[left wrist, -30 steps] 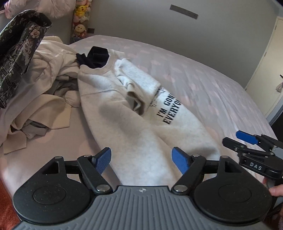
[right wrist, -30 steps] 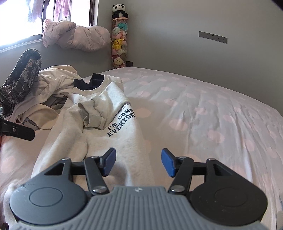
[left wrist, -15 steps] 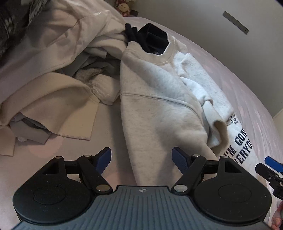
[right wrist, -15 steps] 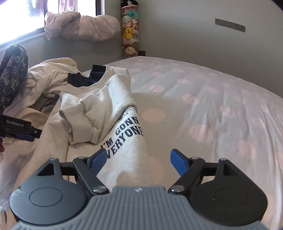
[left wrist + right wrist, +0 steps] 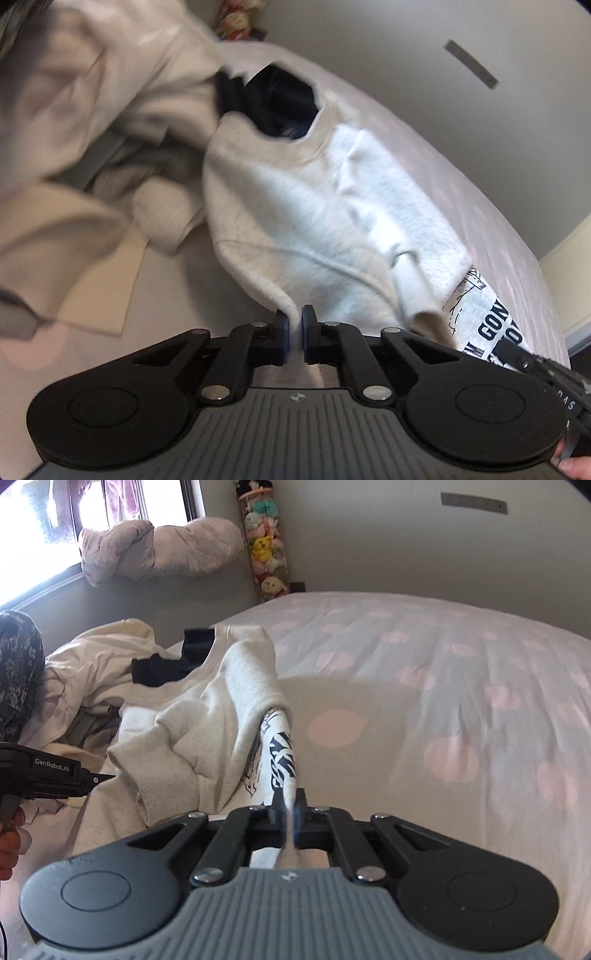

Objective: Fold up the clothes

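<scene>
On a pink-dotted bed lies a grey sweatshirt. The left gripper is pinched tight on its side edge, while the right gripper clamps its printed edge, lifting a ridge of fabric.

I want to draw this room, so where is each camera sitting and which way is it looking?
Left wrist: sits on the left gripper, looking along its fingers at the grey sweatshirt it pinches; a fingertip shows bottom right.
Right wrist: sits on the right gripper, looking across the spotted bed toward the wall; it pinches the sweatshirt's printed edge; a hand shows at left.
Both show the sweatshirt, the cream clothes pile and the other gripper.
</scene>
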`<action>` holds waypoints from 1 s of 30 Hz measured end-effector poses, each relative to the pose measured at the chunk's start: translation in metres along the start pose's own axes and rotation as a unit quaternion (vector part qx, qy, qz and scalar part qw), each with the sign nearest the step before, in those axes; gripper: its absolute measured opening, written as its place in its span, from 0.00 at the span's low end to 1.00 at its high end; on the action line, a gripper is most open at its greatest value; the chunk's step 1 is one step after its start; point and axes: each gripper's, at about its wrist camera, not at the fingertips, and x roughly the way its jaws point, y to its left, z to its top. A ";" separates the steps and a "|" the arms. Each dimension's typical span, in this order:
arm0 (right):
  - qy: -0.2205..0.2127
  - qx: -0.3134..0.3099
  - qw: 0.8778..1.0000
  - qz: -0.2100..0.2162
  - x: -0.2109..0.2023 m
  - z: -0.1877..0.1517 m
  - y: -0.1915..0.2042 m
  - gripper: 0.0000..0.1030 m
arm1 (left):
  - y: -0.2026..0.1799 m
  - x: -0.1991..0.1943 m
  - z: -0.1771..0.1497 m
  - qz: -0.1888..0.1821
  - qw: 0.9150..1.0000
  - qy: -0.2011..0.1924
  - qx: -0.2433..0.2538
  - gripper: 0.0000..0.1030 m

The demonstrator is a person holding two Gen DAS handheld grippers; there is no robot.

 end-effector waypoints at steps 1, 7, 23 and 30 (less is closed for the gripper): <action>-0.015 -0.001 1.000 -0.009 -0.012 0.003 -0.001 0.03 | -0.009 -0.010 0.003 0.001 1.000 -0.009 0.012 0.04; -0.095 -0.011 0.993 -0.074 -0.117 0.011 -0.012 0.00 | -0.059 -0.077 0.019 -0.011 0.996 -0.064 0.061 0.02; -0.034 -0.008 0.998 -0.046 -0.204 -0.041 0.004 0.46 | -0.034 -0.208 0.001 0.073 0.990 -0.105 0.066 0.01; 0.021 -0.010 1.000 -0.008 -0.157 -0.048 0.014 0.58 | 0.039 -0.195 -0.032 0.106 0.993 -0.048 -0.002 0.01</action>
